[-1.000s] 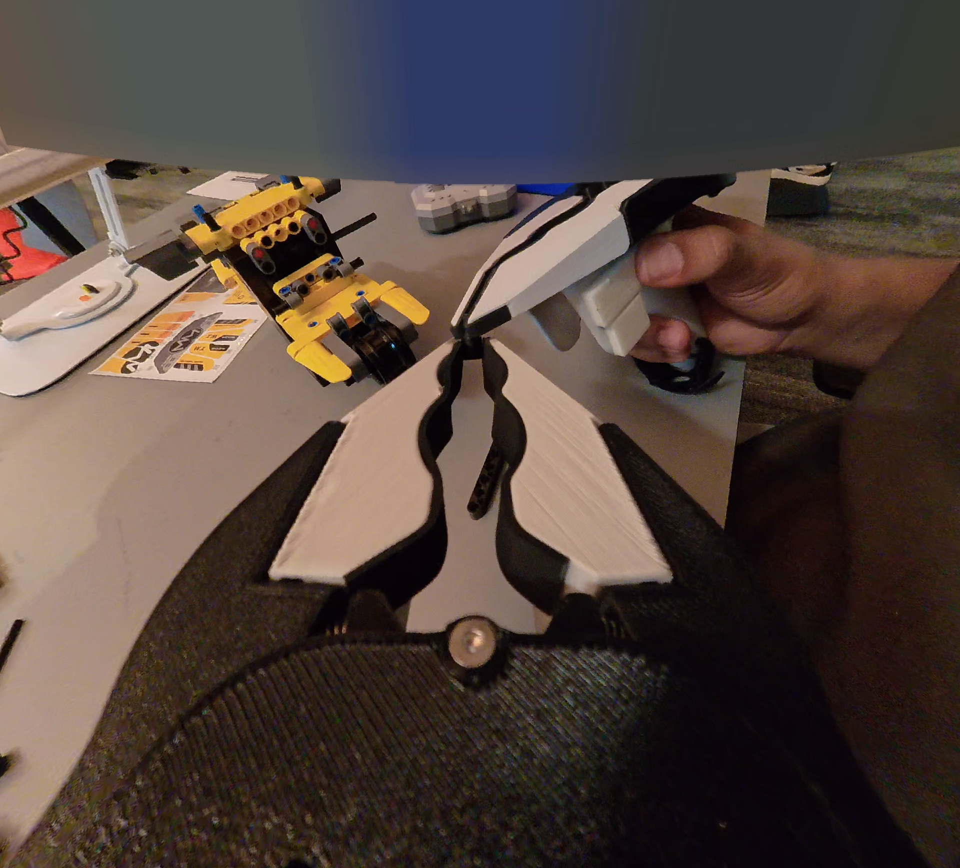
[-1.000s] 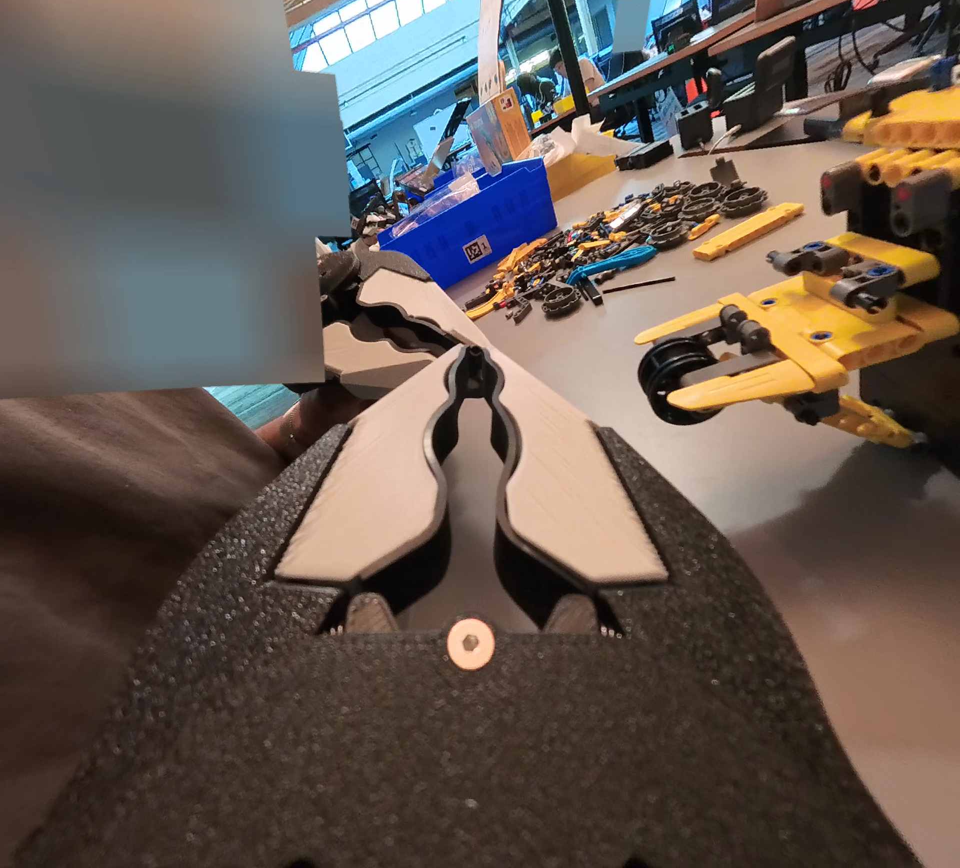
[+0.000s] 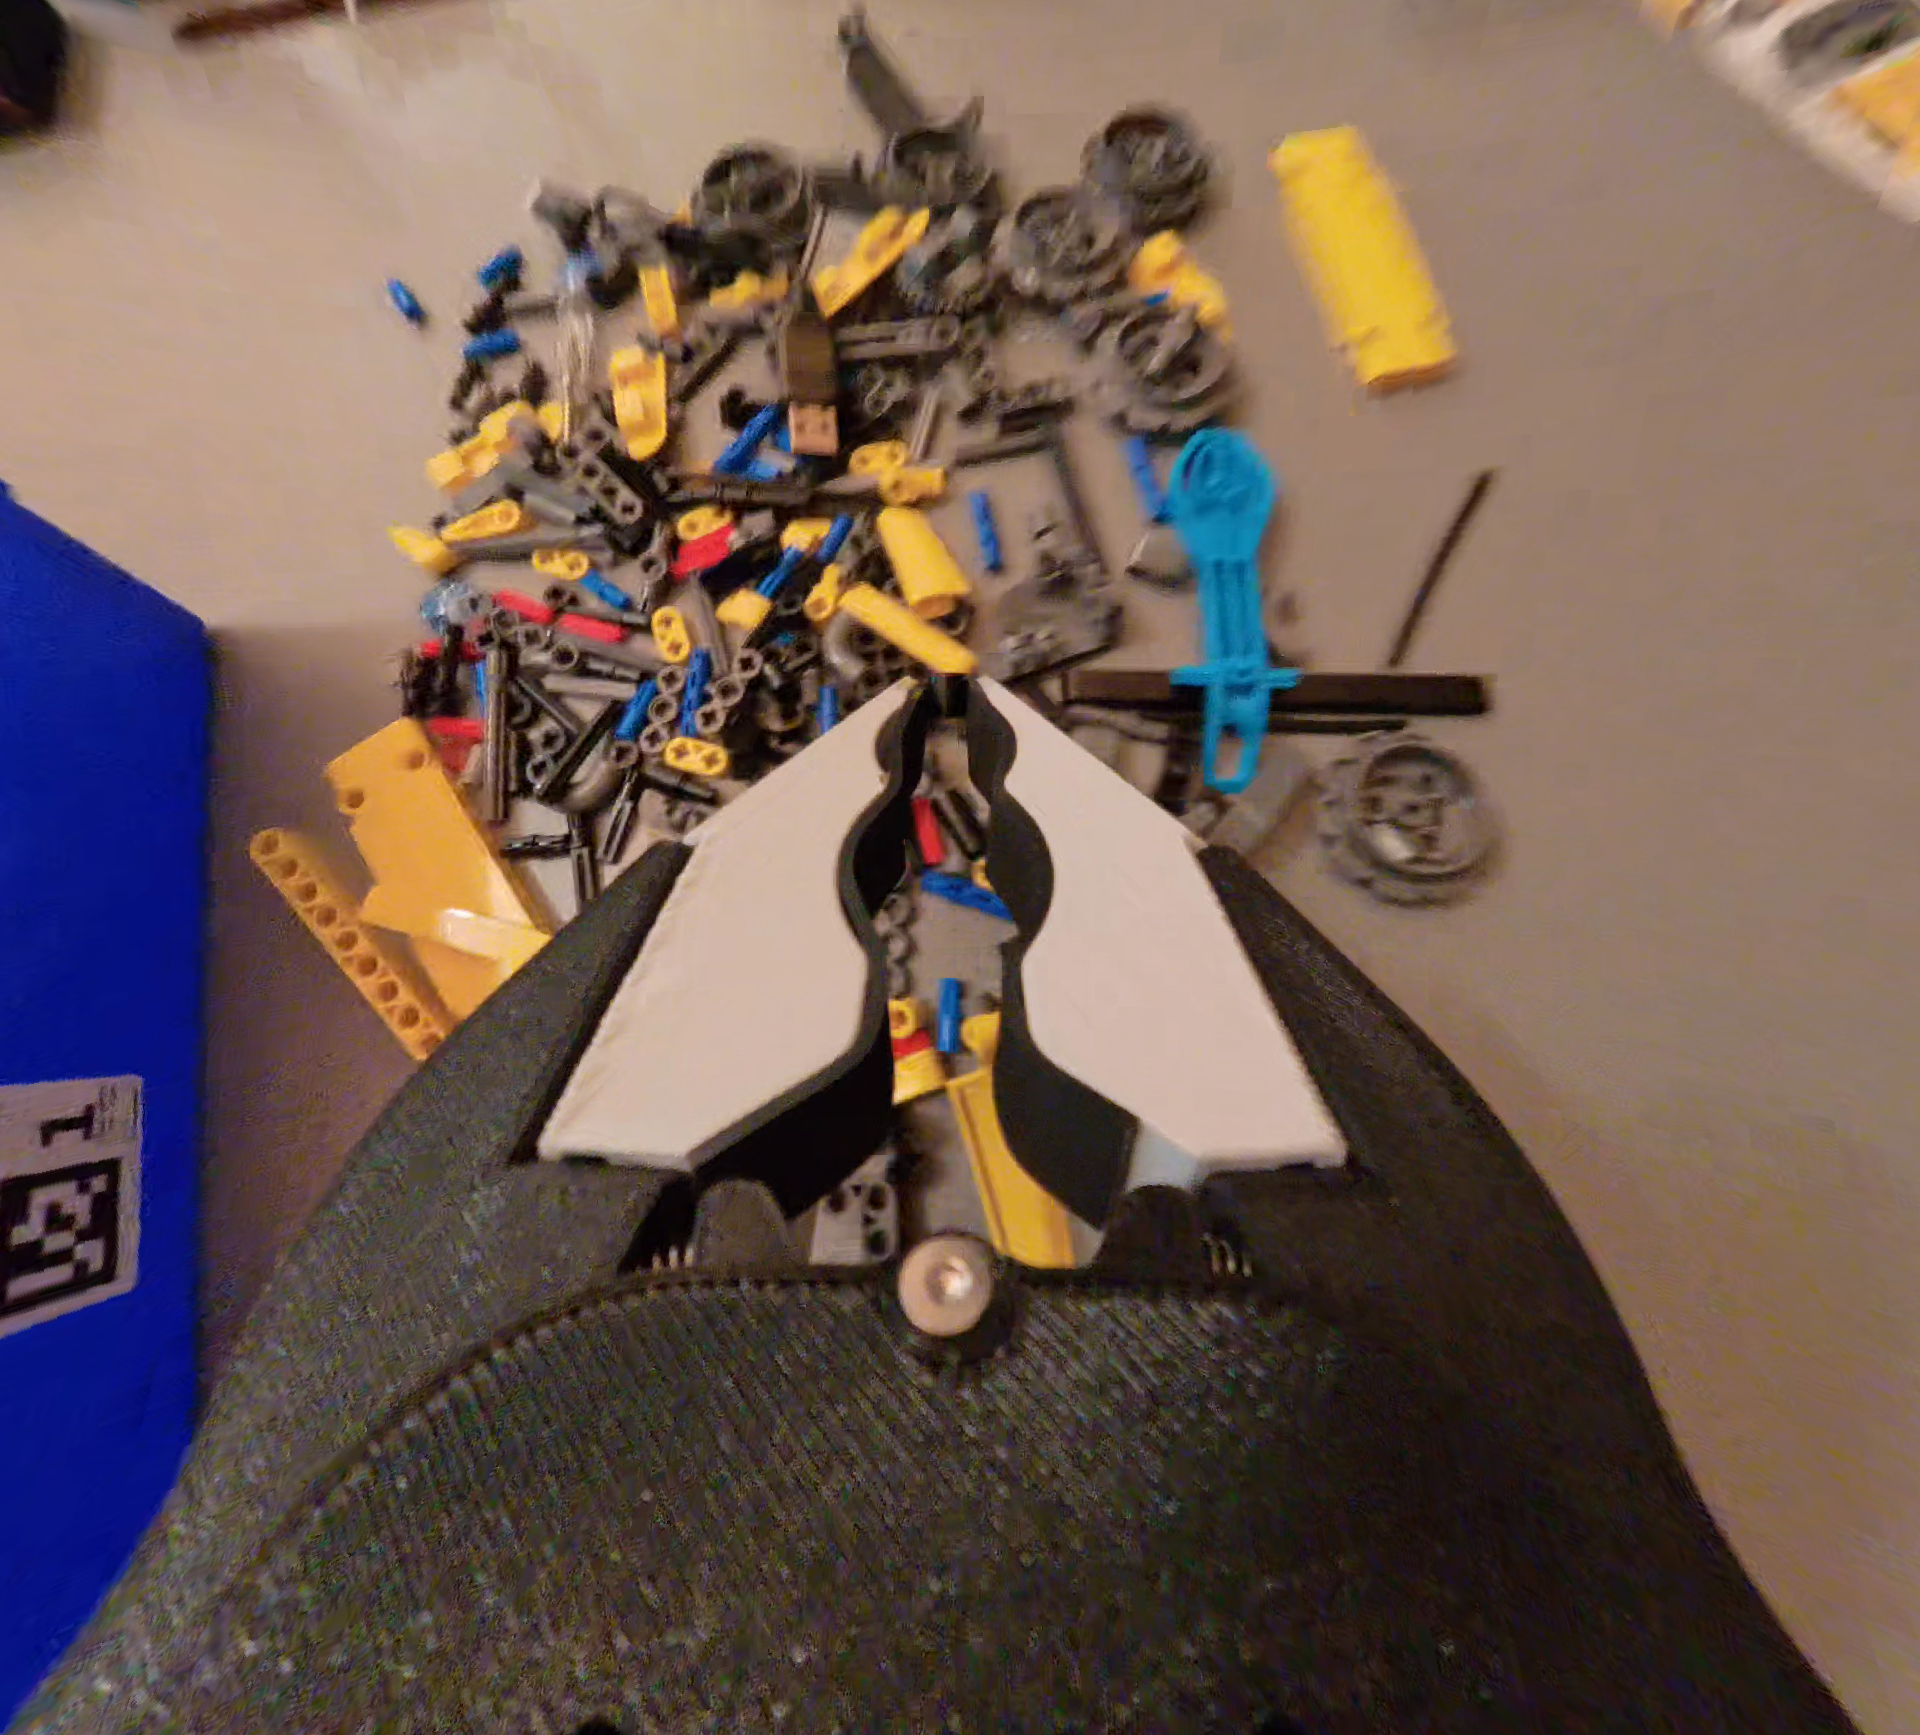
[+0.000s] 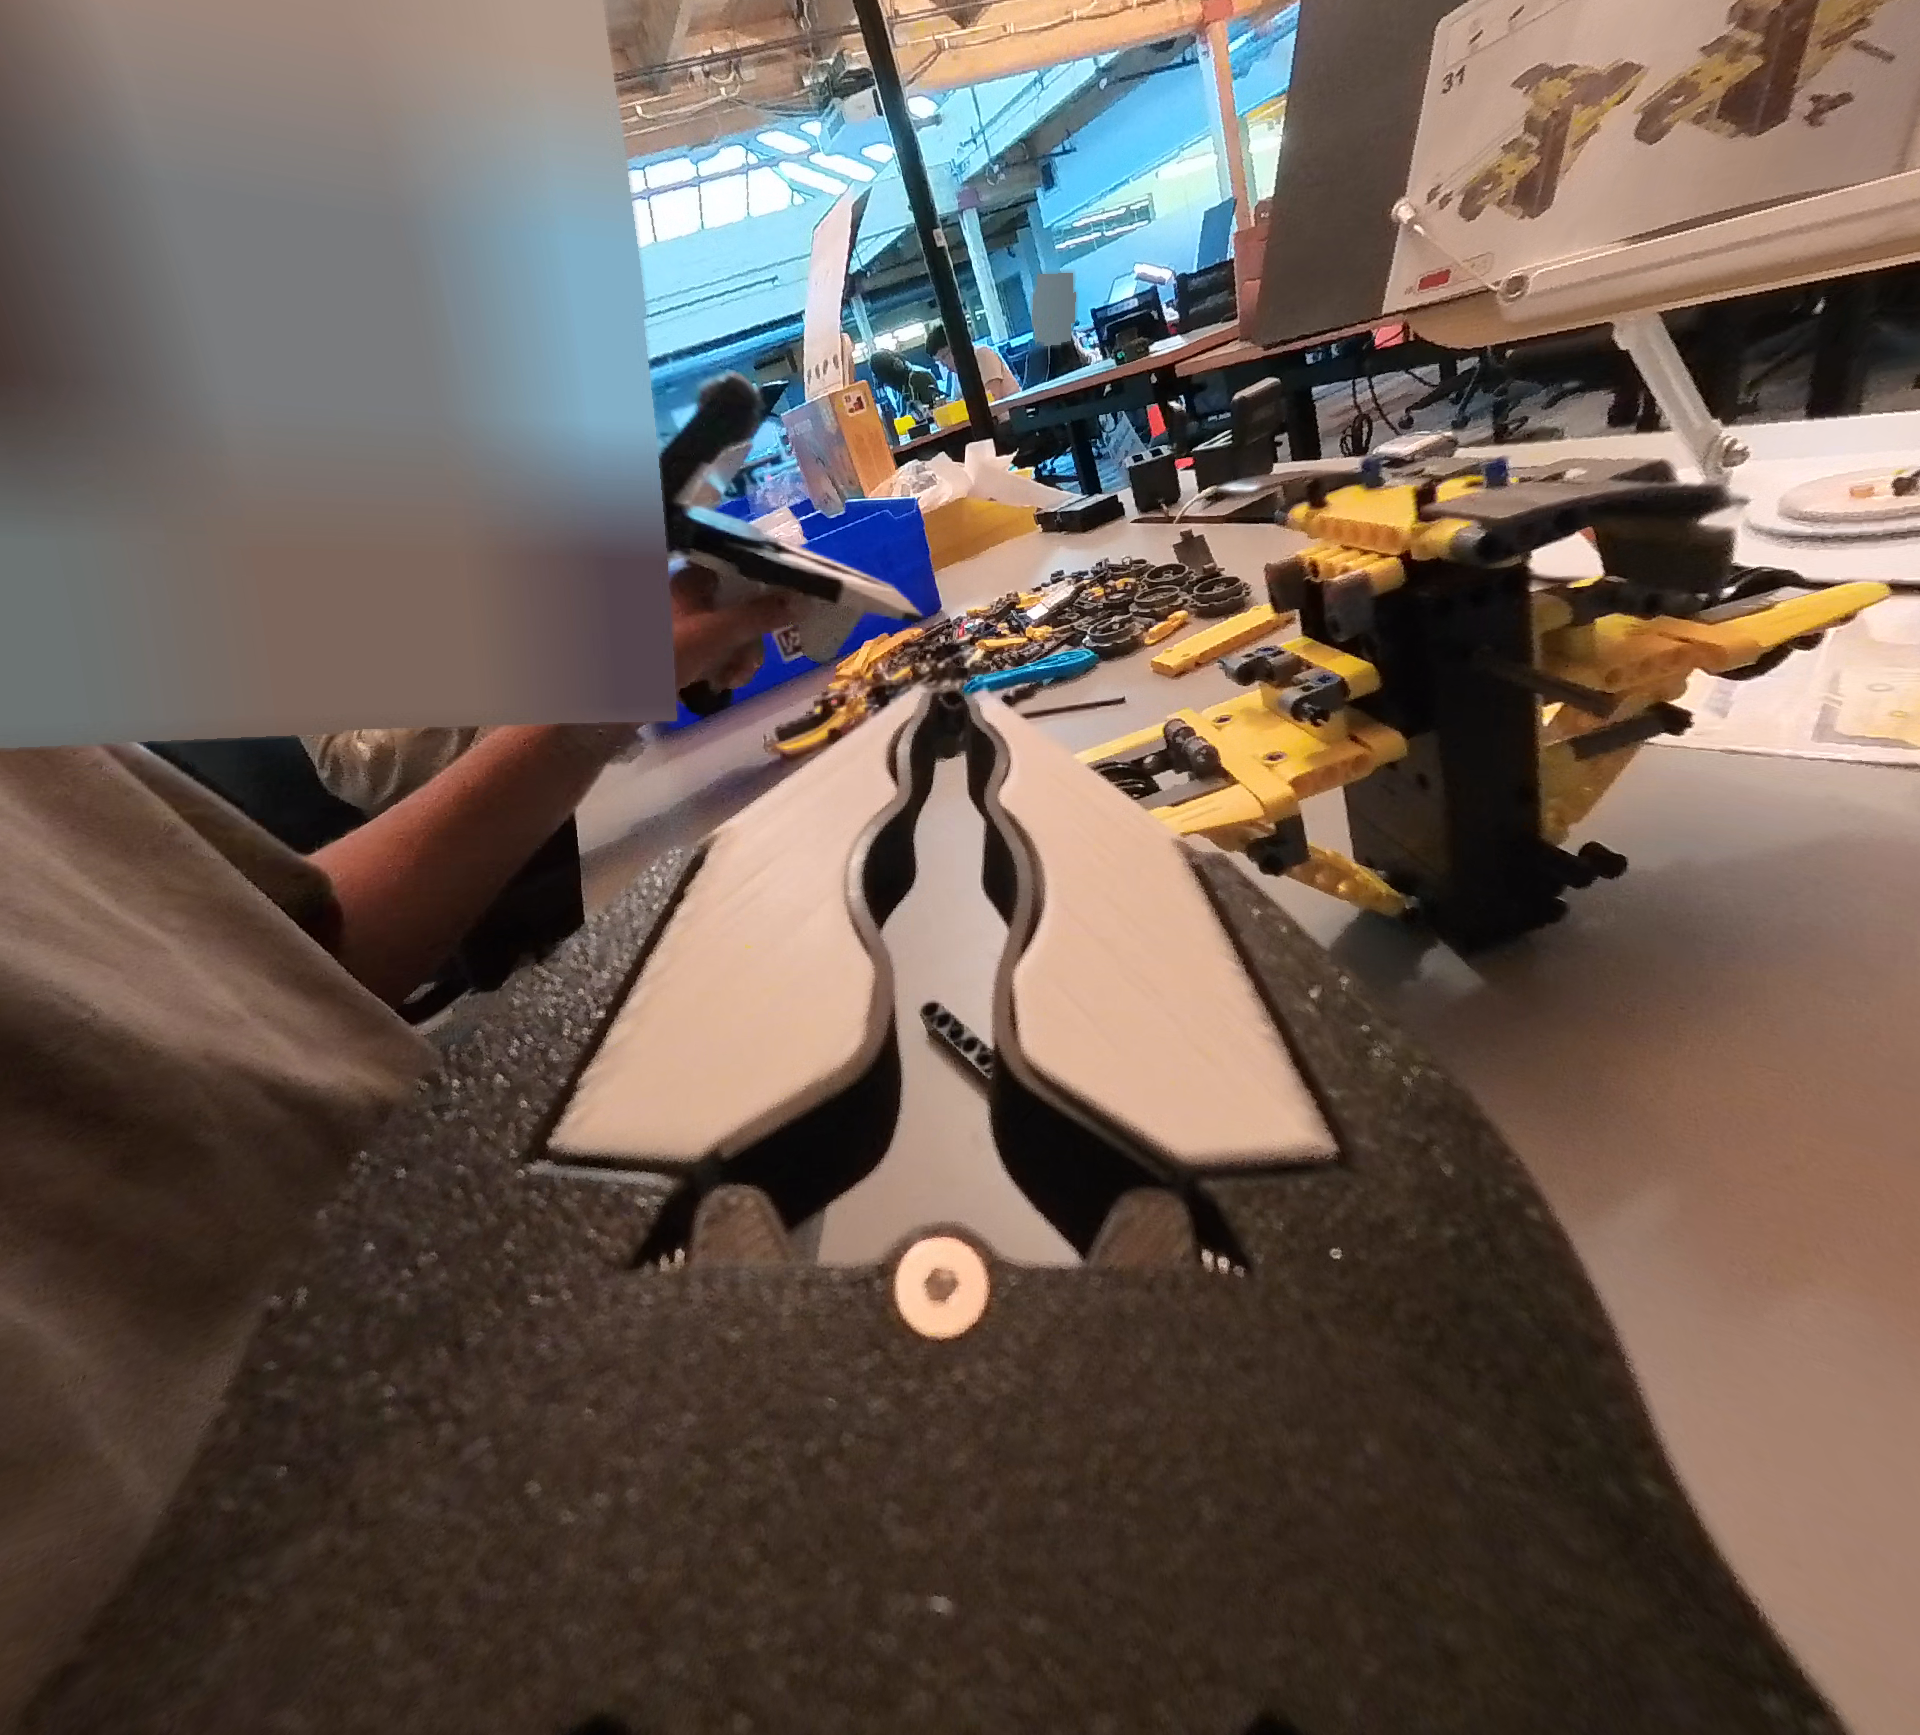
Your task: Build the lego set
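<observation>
Your left gripper (image 3: 943, 698) hangs over the near edge of the pile (image 3: 831, 490), with the blue bin (image 3: 94, 854) to its left. Its jaws are narrow. Something black sits between the tips, but the blur hides whether it is gripped or just lying below. Dip in like this and you risk scattering loose parts across the table (image 3: 1662, 958) or snagging several at once. Your right gripper (image 4: 951, 714) is low over the table, jaws nearly closed on what looks like a small dark bit (image 4: 951, 704). With so little held, a jolt could drop it. The model (image 4: 1455, 698) stands just to its right, so a sideways swing could tip it. A short beam (image 4: 961, 1041) lies beneath.
</observation>
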Action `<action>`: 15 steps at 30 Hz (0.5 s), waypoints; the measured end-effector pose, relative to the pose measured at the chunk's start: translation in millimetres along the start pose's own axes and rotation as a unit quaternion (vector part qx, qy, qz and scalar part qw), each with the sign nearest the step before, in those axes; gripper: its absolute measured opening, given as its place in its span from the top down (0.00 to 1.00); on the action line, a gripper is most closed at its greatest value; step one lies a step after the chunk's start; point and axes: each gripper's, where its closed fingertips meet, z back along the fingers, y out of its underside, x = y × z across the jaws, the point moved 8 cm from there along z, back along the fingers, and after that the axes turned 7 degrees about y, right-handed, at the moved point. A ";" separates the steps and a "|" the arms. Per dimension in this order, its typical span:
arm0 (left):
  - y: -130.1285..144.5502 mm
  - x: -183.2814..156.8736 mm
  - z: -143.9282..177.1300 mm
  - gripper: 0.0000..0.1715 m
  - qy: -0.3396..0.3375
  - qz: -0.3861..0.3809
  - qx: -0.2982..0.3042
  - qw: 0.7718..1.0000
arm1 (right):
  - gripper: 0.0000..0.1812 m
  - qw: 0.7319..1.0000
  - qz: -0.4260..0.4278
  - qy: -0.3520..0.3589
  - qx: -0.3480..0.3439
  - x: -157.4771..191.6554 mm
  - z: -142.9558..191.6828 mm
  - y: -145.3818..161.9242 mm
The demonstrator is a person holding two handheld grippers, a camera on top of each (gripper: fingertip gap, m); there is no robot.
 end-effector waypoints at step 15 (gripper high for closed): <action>-2.6 -20.8 -11.0 0.87 0.018 -0.031 0.001 0.999 | 0.98 1.000 -0.017 0.005 0.010 -6.8 -0.1 4.7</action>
